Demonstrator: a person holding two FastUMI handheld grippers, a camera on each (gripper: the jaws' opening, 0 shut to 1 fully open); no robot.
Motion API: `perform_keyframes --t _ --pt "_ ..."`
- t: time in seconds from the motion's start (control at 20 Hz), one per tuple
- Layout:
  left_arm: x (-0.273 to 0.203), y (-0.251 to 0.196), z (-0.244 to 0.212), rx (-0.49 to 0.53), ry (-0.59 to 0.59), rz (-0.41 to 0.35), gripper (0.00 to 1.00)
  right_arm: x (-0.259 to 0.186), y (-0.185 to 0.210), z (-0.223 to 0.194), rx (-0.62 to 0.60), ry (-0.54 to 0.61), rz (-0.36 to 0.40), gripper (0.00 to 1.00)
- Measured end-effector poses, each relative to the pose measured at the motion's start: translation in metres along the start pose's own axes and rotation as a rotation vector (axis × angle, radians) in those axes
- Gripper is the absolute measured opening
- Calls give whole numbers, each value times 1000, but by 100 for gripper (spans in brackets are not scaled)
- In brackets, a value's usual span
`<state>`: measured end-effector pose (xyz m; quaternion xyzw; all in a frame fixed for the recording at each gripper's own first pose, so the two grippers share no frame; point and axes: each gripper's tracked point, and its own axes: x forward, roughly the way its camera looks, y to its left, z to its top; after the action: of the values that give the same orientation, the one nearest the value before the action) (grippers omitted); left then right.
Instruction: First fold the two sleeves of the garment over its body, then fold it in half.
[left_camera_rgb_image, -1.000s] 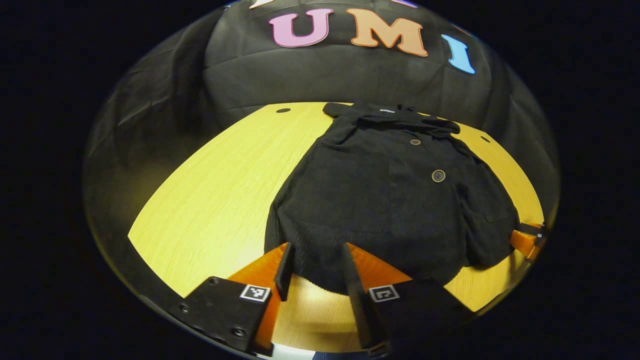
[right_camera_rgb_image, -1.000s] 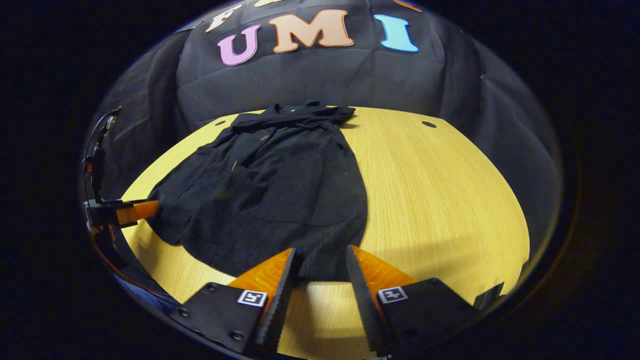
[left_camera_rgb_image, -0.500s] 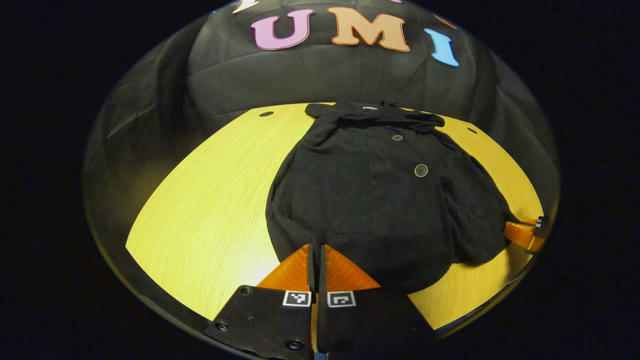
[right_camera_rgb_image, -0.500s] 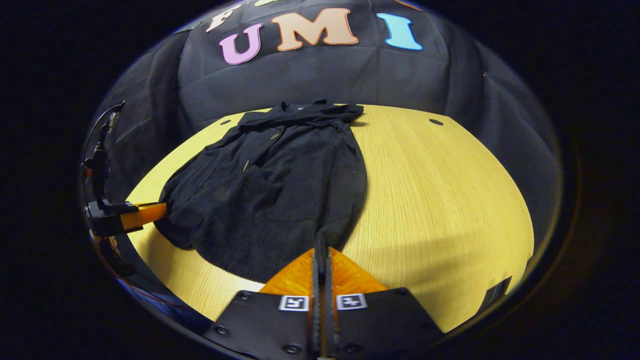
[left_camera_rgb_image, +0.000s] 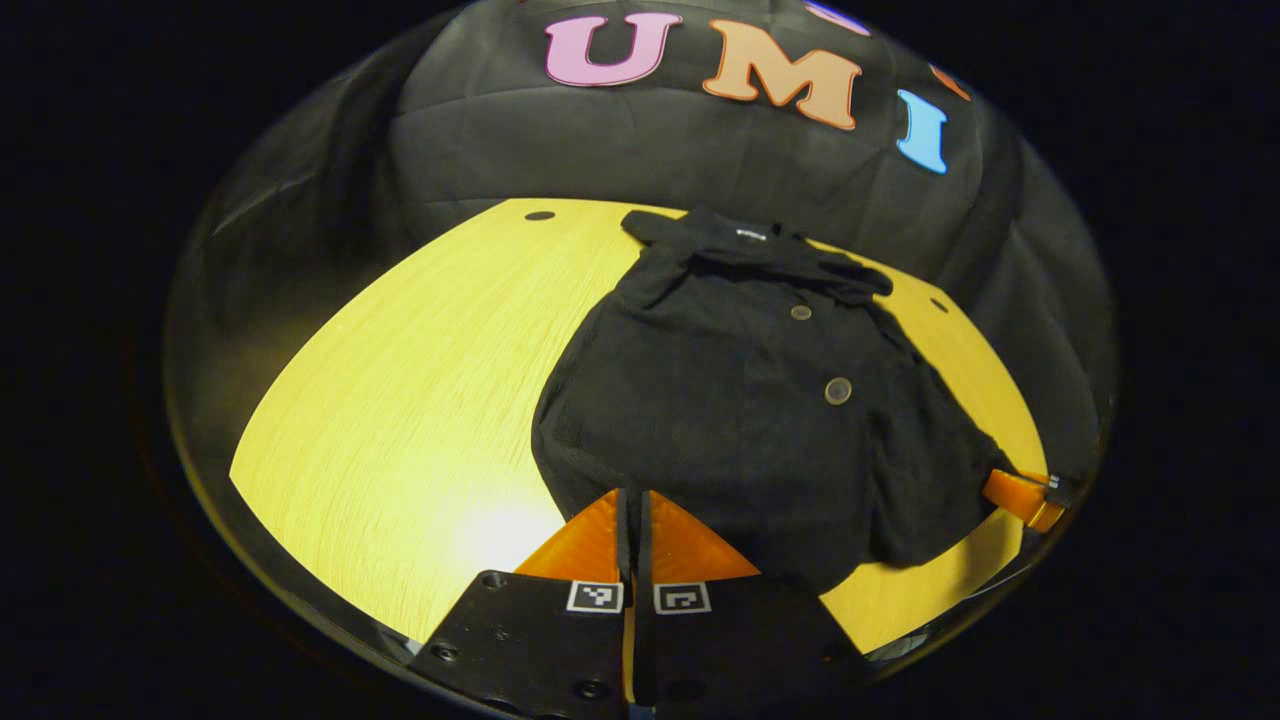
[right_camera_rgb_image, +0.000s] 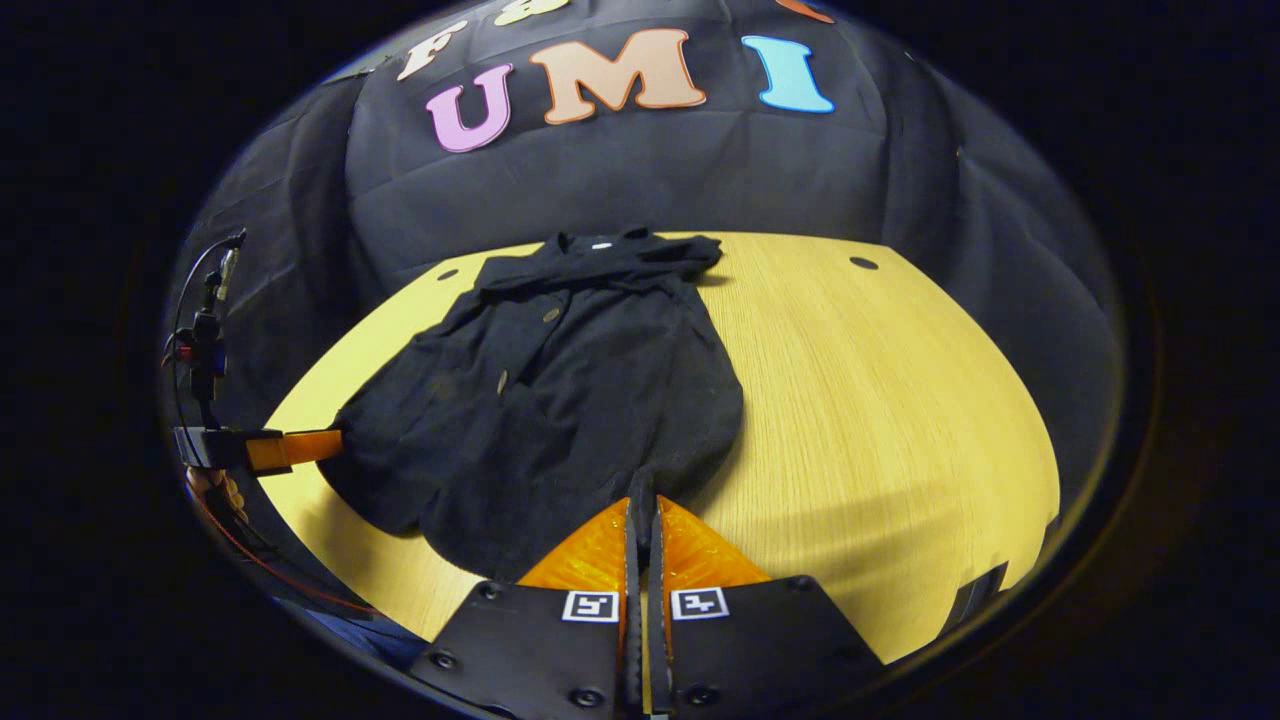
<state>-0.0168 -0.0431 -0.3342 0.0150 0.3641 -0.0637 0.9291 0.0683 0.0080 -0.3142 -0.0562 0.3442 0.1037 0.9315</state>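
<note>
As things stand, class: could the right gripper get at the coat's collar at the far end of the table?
Probably not yet: the right gripper is shut on the coat's hem, so it is occupied. Otherwise the collar lies uncovered.

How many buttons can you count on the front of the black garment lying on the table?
2. One button sits mid-chest on the garment; a smaller-looking button lies farther up, just below the collar. More may be hidden in the dark folds.

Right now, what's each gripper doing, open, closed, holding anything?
Left gripper: closed on the near hem of the black garment.
Right gripper: closed on the garment's near hem too.
</note>
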Motion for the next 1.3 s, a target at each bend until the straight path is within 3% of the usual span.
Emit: perform_keyframes --t 0.2,0.3,0.7,1.05,1.3 --pt "1 -7 39 -33 -62 -31 0 -5 6 37 10 -68 19 1" --pt "-3 -14 66 -49 -105 -57 0 -8 9 62 2 -110 23 5" --pt "-23 -36 193 9 -313 -123 0 -25 9 180 -73 -299 14 5" --pt "5 -42 294 -46 -417 -172 0 -5 5 281 -89 -392 -5 5" --pt "50 -45 355 1 -450 -173 0 34 4 349 -107 -431 -29 5"
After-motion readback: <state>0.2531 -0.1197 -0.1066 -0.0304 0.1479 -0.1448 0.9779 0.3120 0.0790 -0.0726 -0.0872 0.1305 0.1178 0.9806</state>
